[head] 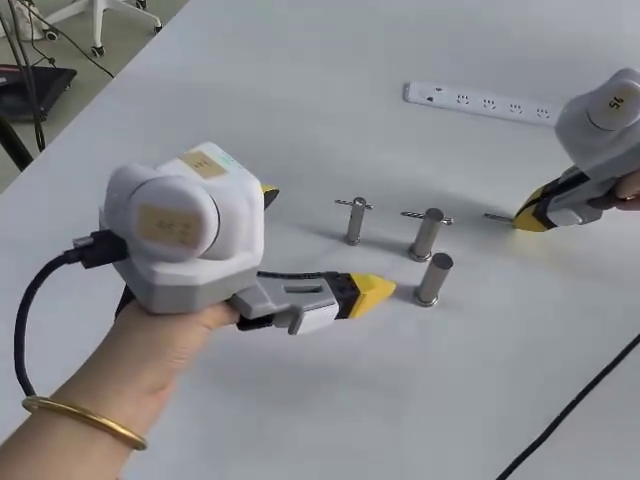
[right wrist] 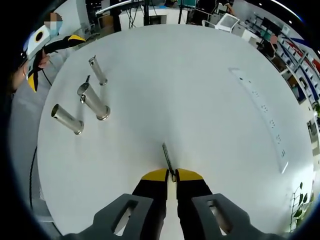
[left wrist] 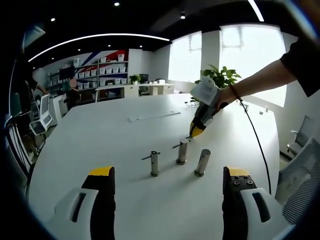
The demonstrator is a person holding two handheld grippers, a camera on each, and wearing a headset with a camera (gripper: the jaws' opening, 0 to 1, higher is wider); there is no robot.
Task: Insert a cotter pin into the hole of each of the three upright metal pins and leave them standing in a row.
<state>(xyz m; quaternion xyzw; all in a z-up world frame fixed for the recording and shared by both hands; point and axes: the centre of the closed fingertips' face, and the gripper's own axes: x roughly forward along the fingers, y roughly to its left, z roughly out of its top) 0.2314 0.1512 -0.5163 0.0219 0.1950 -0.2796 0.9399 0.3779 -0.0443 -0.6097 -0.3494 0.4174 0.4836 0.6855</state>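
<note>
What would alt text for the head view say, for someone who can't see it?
Three metal pins stand on a white table; two have cotter pins through them, the nearest pin has none. The right gripper holds another cotter pin beside them; the open left gripper hovers in front.

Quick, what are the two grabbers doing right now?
Left gripper: open, holding nothing.
Right gripper: shut on a cotter pin.
</note>
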